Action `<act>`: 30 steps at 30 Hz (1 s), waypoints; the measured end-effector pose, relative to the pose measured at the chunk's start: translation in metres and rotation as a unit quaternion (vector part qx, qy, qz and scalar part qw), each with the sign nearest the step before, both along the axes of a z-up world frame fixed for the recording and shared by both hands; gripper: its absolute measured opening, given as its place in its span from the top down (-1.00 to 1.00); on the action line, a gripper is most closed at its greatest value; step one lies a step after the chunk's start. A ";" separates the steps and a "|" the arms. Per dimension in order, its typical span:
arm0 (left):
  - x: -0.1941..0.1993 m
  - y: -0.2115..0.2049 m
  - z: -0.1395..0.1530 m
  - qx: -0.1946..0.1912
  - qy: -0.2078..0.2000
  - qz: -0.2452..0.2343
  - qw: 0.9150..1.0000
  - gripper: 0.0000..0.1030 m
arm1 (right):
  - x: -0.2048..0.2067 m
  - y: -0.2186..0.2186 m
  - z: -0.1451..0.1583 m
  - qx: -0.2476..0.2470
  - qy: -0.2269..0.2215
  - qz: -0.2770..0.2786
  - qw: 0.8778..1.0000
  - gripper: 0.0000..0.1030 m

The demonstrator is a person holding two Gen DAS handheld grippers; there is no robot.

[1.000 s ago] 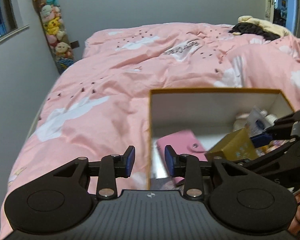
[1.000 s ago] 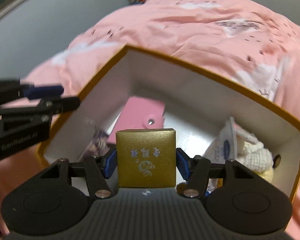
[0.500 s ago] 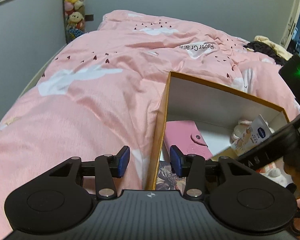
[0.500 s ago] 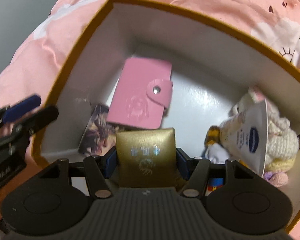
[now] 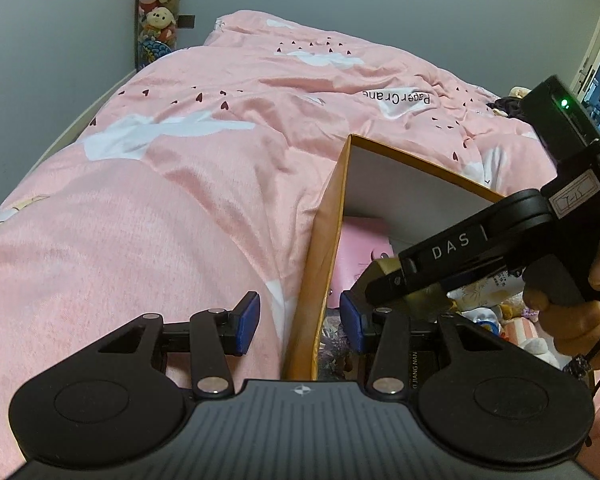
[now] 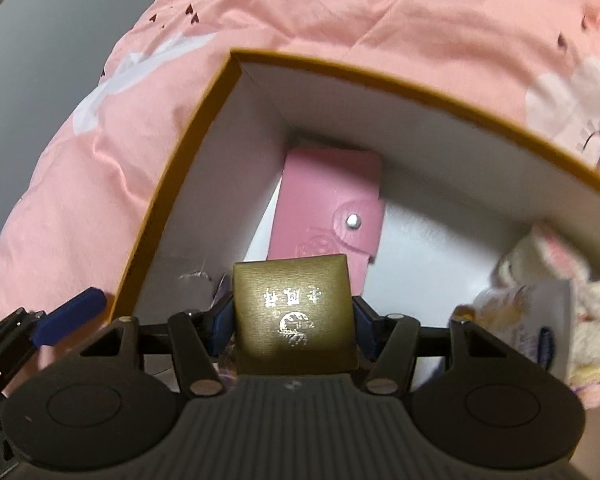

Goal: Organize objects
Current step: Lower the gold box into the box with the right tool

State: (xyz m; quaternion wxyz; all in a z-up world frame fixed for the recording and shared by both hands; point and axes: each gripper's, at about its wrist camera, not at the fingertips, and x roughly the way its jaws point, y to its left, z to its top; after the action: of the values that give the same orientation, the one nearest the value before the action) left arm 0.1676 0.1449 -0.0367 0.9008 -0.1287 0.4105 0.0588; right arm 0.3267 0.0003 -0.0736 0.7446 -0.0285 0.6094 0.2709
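Gold and textured, the small square gift box [image 6: 295, 316] sits clamped in my right gripper [image 6: 294, 322] above the orange-rimmed white storage box [image 6: 204, 176], whose wall my left gripper [image 5: 299, 322] straddles unclenched (dropped here, I reckon it lands crooked on the pink snap wallet [image 6: 328, 204]).

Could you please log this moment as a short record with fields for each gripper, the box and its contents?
right gripper: shut on gold box, held inside the storage box
left gripper: open, fingers straddling the storage box's near-left wall
storage box: orange outside, white inside, open, on pink bedding
contents: pink wallet, cream tube, knitted toy
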 end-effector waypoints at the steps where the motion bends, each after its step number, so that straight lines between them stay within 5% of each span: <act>1: 0.000 -0.001 0.000 -0.001 0.000 -0.001 1.000 0.00 | -0.002 0.000 0.004 -0.013 -0.022 0.000 1.000 -0.19; 9: 0.001 -0.007 -0.002 -0.004 -0.002 -0.010 1.000 0.00 | -0.011 -0.002 0.007 -0.145 -0.169 0.005 0.975 -0.19; 24: -0.002 -0.008 0.000 -0.005 -0.003 -0.010 1.000 0.00 | -0.006 0.036 -0.013 -0.208 -0.194 0.042 0.958 -0.18; 30: -0.002 -0.007 0.000 -0.007 -0.003 -0.008 1.000 0.00 | -0.013 0.049 -0.022 -0.258 -0.222 0.077 0.937 -0.18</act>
State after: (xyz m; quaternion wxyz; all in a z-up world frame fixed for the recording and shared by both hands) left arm 0.1658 0.1375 -0.0372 0.9017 -0.1319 0.4090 0.0486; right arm 0.3138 0.0489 -0.0957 0.8048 -0.3258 0.4734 0.1481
